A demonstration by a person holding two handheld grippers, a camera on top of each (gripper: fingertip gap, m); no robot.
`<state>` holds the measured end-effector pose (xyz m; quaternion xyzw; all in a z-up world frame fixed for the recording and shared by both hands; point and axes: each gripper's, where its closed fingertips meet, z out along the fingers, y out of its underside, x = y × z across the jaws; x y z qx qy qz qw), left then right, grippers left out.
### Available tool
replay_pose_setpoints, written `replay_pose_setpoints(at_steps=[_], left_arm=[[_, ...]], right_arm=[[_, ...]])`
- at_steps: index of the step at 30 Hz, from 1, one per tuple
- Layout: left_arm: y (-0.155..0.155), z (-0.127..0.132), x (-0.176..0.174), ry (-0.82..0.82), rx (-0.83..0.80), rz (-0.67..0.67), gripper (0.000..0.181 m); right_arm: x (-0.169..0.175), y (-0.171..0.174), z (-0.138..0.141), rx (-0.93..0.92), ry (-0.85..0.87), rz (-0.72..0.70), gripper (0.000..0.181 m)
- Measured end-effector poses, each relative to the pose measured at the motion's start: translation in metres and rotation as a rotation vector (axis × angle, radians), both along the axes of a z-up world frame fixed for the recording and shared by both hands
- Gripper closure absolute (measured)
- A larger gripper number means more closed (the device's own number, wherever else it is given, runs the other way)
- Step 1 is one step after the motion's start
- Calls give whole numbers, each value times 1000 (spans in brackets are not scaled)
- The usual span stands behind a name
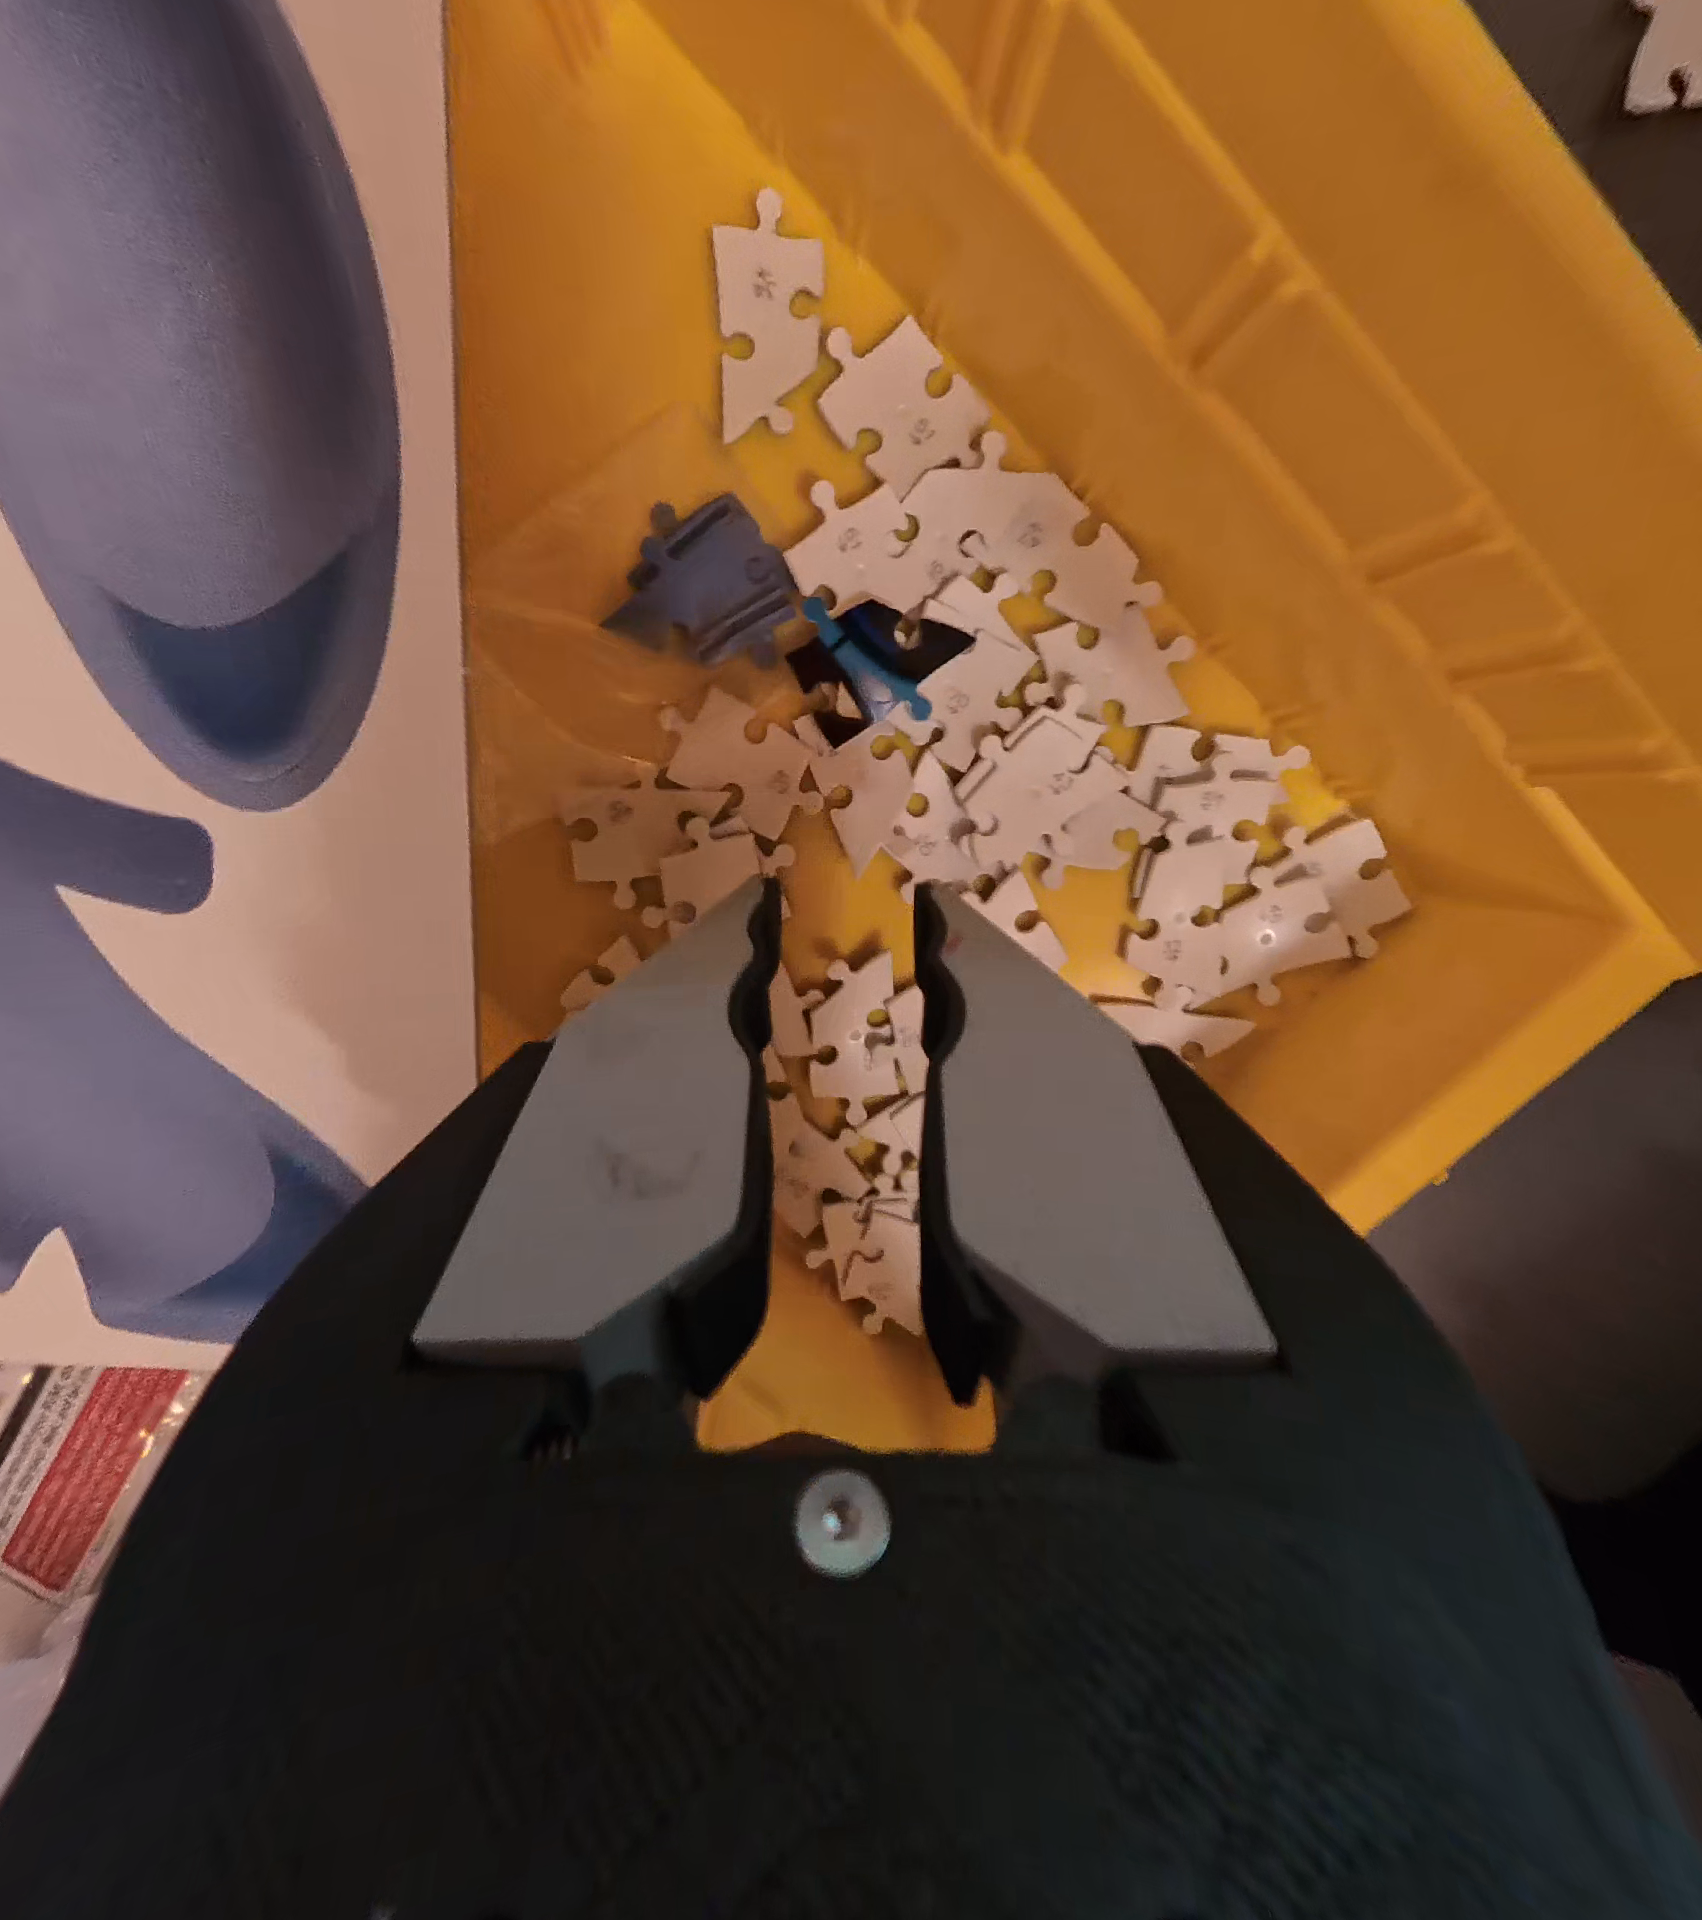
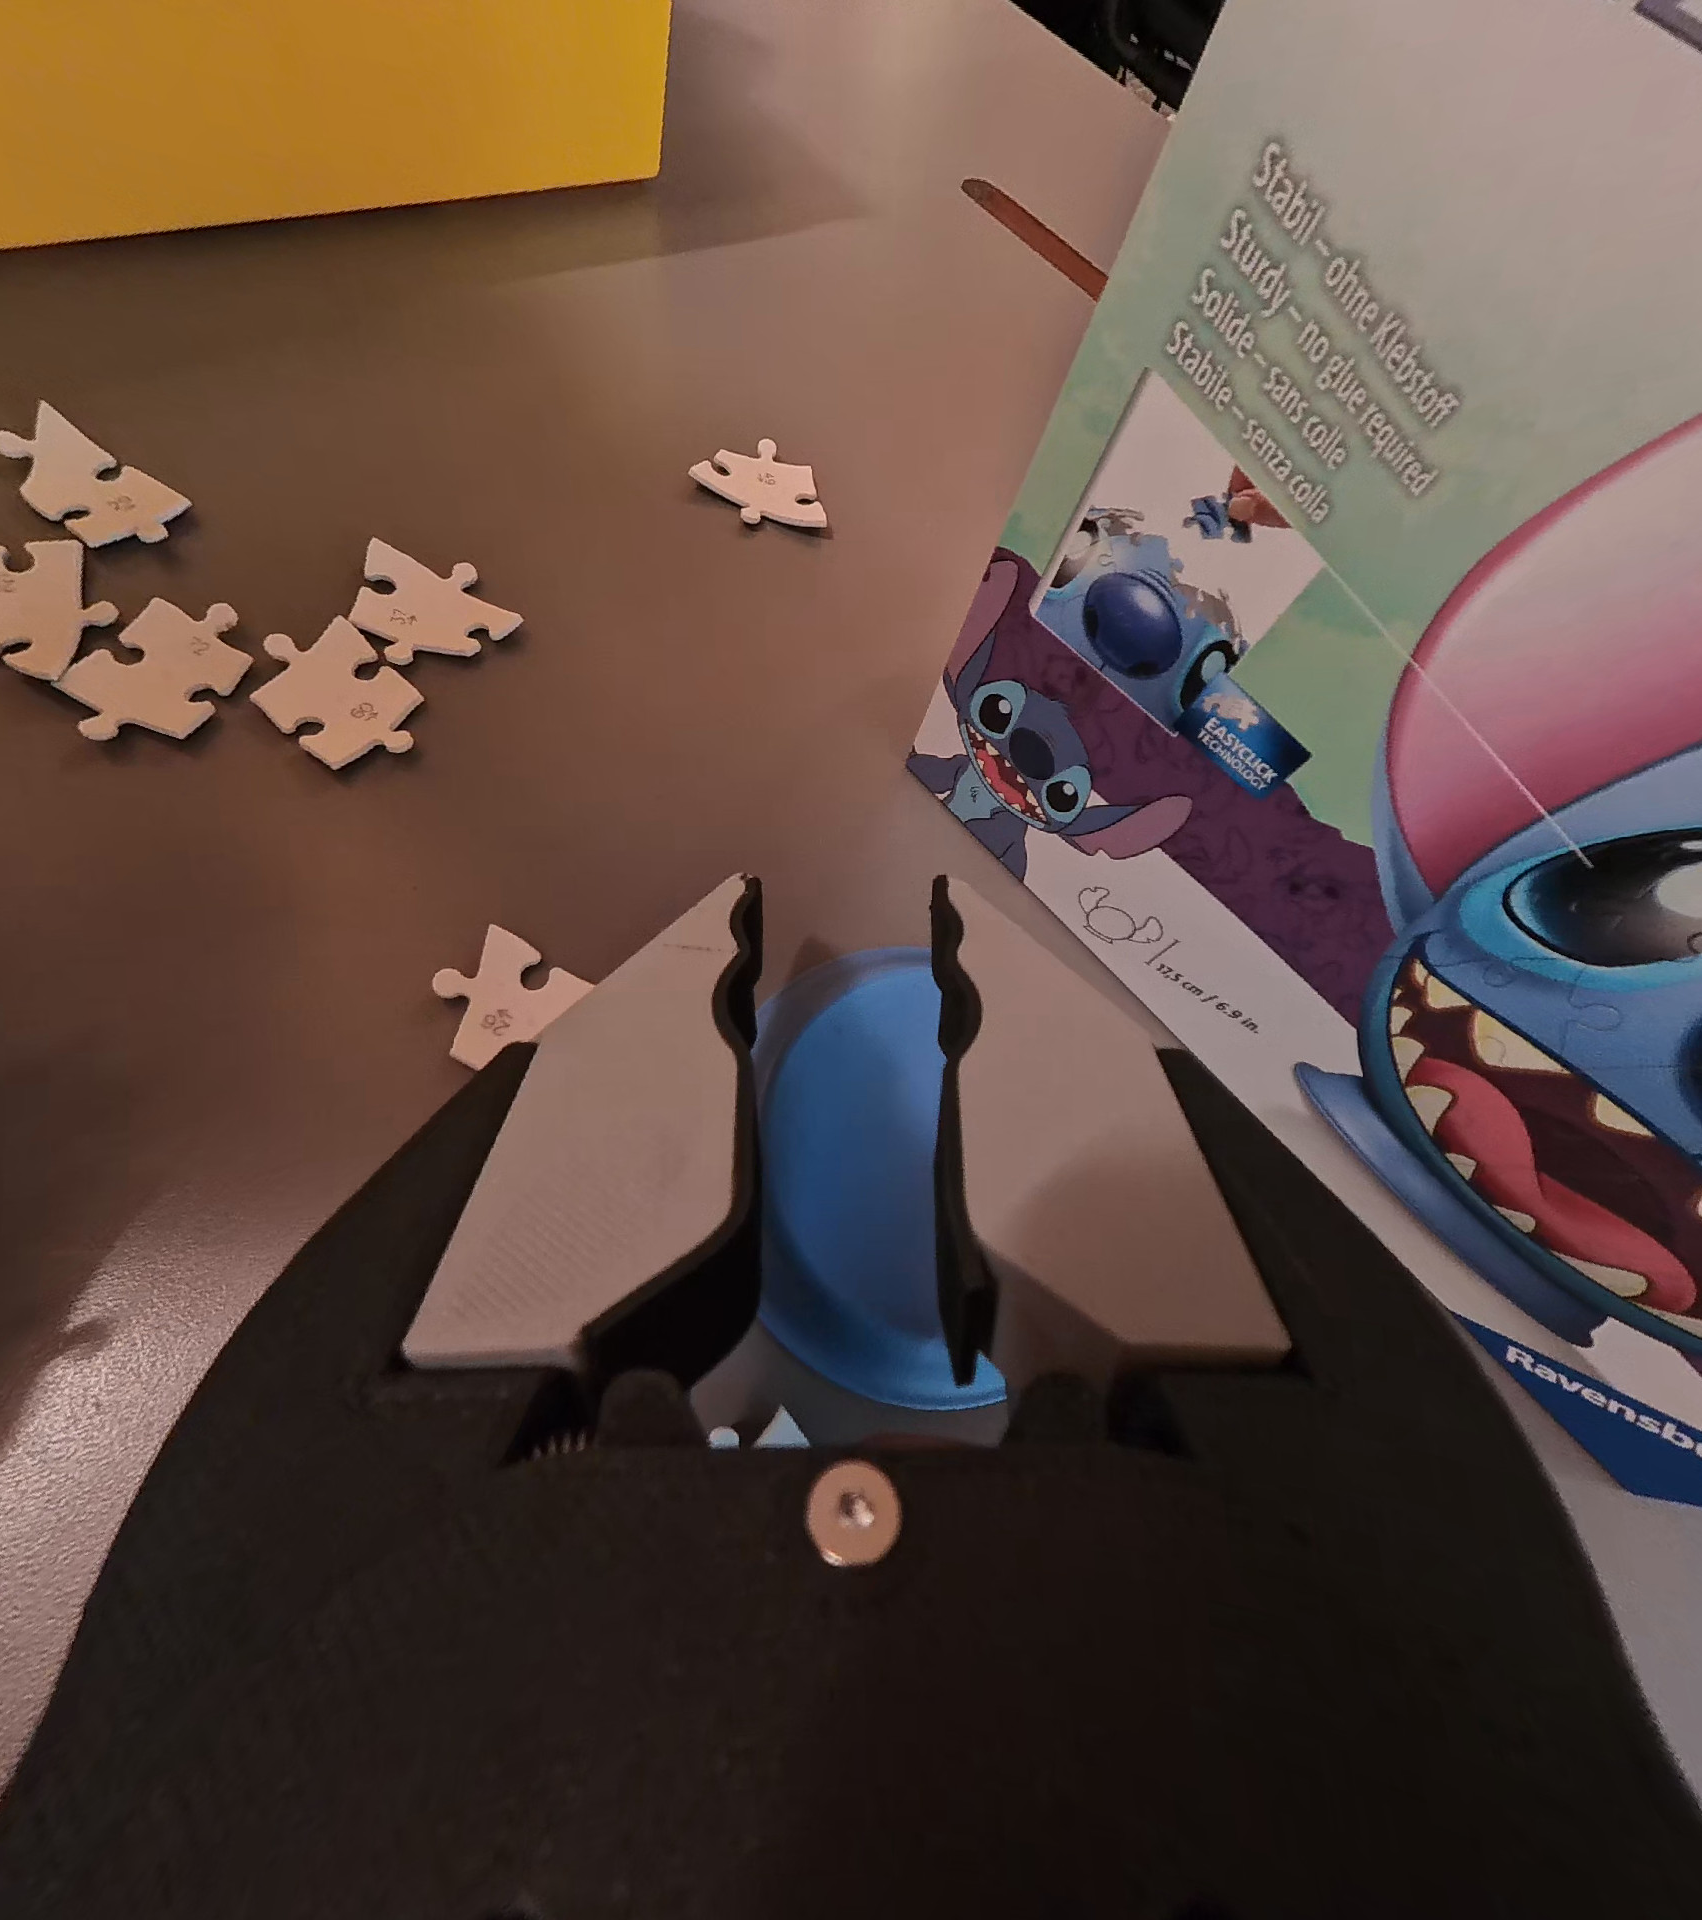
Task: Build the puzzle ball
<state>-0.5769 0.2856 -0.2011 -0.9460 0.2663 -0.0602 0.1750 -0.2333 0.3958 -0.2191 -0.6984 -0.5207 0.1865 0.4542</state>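
Observation:
My left gripper (image 1: 847, 894) hangs over the open yellow box (image 1: 1242, 416), its jaws a little apart with nothing between them. Below it lies a pile of white, face-down puzzle pieces (image 1: 982, 727). A blue face-up piece (image 1: 712, 592) and a small blue part (image 1: 868, 665) lie at the pile's far left. My right gripper (image 2: 847, 894) is low over the grey table, and a curved blue plastic part (image 2: 847, 1174) fills the gap between its jaws. Several loose white pieces (image 2: 338, 691) lie on the table to its left, one (image 2: 504, 997) beside the left finger.
The printed puzzle box (image 2: 1449, 623) lies just right of my right gripper; its blue-and-white print (image 1: 151, 520) fills the left of the left wrist view. The yellow box's side (image 2: 275, 114) stands at the far left. More white pieces (image 1: 1699, 62) lie beyond the yellow box. The left gripper's tips are roughly 35 cm from the right gripper's. To the blue face-up piece (image 1: 712, 592): left tips about 7 cm, right tips about 35 cm.

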Motion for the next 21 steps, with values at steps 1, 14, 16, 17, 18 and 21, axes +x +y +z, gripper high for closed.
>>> replay_pose_setpoints(at_steps=[1, 14, 16, 17, 18, 21], left_arm=[[2, 1, 0, 9, 14, -4, 158], [22, -22, 40, 34, 116, -81, 166], [26, -27, 42, 56, 125, -77, 165], [27, -31, 40, 73, 120, -74, 162], [29, -35, 39, 90, 114, -69, 159], [35, -38, 32, 156, 142, -71, 155]], right_arm=[[0, 0, 0, 0, -1, 1, 152], [0, 0, -1, 2, -6, 2, 152], [0, 0, -1, 2, -6, 1, 152], [0, 0, -1, 1, -7, 1, 152], [0, 0, -1, 2, -8, 1, 152], [0, 0, -1, 6, -8, 0, 152]])
